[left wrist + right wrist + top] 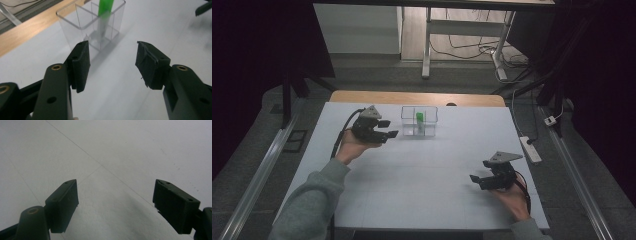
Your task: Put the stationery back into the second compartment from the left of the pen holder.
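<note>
Left gripper (388,129), jaws apart, sits just beside the clear divided box (419,121) at upper centre; a careless nudge would probably topple its green stick (420,118). Right gripper (477,179) idles at lower right, jaws apart.

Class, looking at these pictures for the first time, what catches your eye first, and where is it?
The bright green stick stands out, upright in a clear divided box at the far middle of the white table. Just left of the box hovers the open left gripper, its jaws pointing toward it. The open right gripper sits apart at the near right.
</note>
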